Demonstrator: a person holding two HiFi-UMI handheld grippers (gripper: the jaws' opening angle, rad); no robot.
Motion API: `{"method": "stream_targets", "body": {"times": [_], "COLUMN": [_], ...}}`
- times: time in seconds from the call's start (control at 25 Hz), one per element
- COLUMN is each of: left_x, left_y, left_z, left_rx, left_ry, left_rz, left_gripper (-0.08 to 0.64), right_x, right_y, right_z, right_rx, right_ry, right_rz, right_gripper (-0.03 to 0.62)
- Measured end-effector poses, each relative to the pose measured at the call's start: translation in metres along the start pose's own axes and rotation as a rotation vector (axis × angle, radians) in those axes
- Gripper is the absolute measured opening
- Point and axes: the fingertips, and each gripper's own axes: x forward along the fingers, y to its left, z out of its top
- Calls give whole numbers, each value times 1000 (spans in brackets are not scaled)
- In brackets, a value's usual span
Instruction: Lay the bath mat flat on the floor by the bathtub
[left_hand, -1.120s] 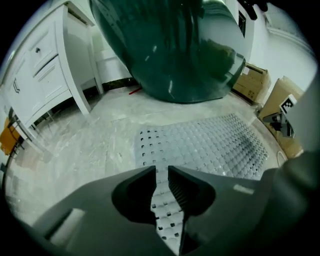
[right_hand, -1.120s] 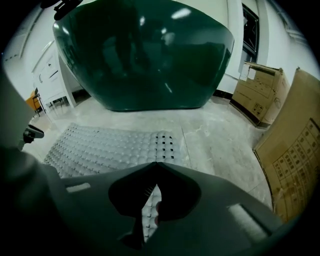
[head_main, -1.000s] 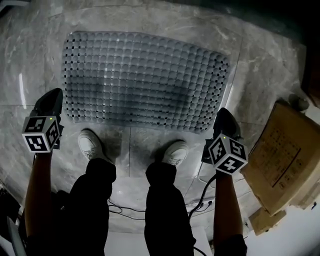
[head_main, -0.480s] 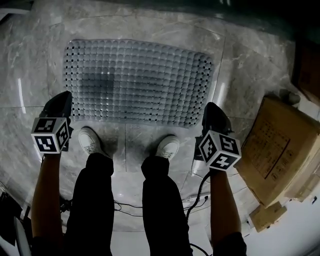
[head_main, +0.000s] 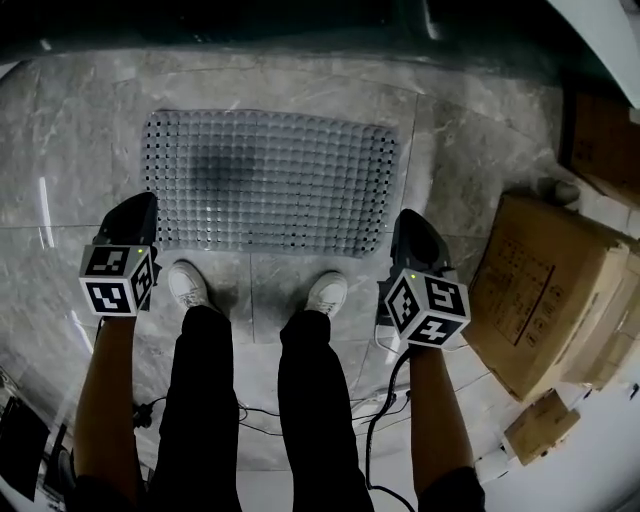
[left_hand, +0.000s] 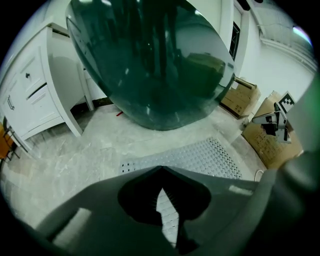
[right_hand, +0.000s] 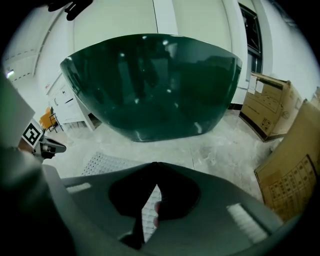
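Shows the grey studded rubber bath mat (head_main: 270, 180) spread flat on the pale marble floor (head_main: 480, 150), near the dark green glossy bathtub (right_hand: 150, 85). Probably handles light, floppy and grippy; best pinched at a near edge or corner. Finds the left gripper (left_hand: 161, 169) and right gripper (right_hand: 154, 164) tips together, empty, above the mat. Cannot see inside the tub or the closed brown cardboard boxes (head_main: 545, 290).
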Motion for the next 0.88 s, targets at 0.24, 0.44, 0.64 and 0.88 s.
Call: {"method": "stream_targets", "body": {"times": [0.24, 0.44, 0.64, 0.88], "left_x": [-35, -71, -103, -134], "left_y": [-15, -20, -27, -46], "left_z": [17, 30, 34, 41], "left_rx": [19, 28, 5, 20], "left_ry": [26, 37, 24, 15], "left_rz": [5, 4, 4, -2], "left_gripper": [0, 0, 0, 0], "right_x": [-38, -70, -96, -121], "right_y": [10, 20, 39, 40], "right_z": [21, 35, 45, 65], "right_rx": [-24, 13, 36, 73], "right_ry": [5, -1, -13, -39], "right_rz": [10, 10, 14, 13], "right_gripper": [26, 26, 26, 28]}}
